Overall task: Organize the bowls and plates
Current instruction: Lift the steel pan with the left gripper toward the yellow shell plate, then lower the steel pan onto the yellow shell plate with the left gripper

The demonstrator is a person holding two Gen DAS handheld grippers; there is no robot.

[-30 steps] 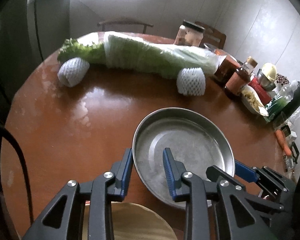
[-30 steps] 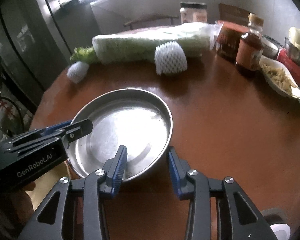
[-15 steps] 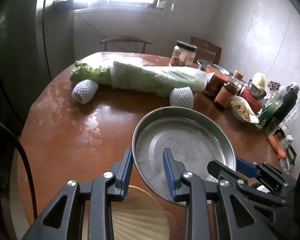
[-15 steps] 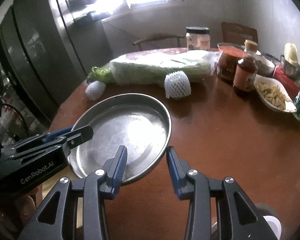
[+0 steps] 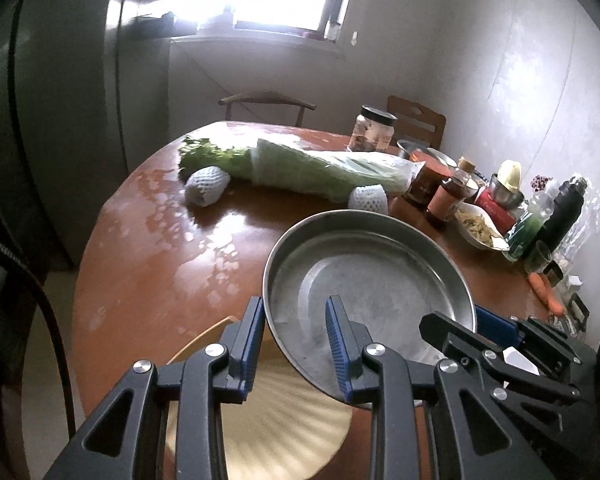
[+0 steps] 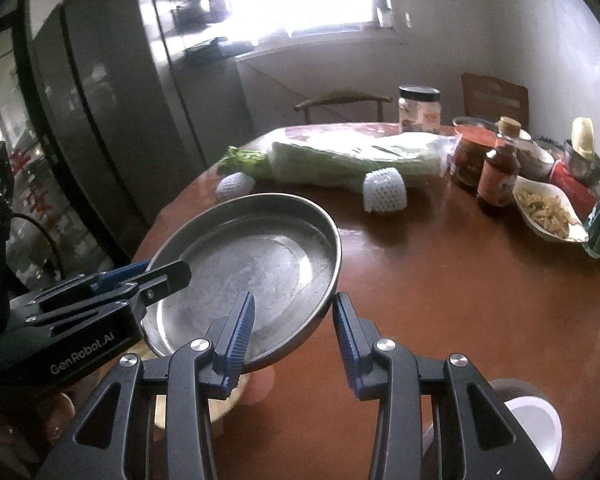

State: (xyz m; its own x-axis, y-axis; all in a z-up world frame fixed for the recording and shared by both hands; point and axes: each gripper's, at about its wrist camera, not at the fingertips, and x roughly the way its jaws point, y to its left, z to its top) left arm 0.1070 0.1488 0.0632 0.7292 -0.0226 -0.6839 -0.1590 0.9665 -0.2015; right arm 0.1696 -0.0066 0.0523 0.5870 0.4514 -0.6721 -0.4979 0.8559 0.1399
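Steel plate (image 5: pixel 380 280) being carried tilted above the brown worktop (image 5: pixel 160 280), both grippers gripping its near rim.

Left wrist view: the left gripper (image 5: pixel 296 344) is angling downward over the worktop edge, its blue fingers (image 5: pixel 249 344) clamping the plate's near-left rim, one outside the wall and one inside; the right gripper (image 5: pixel 476 326) is reaching in from the right, pinching the near-right rim. A ribbed cream plate (image 5: pixel 276 412) is lying below the left gripper's fingers. Right wrist view: the right gripper (image 6: pixel 294 340) is likewise pointing downward, one finger resting inside the steel plate (image 6: pixel 252 272) and the other standing apart outside the rim; whether it is pressing is unclear. The left gripper (image 6: pixel 156 280) is entering from the left, biting the rim.
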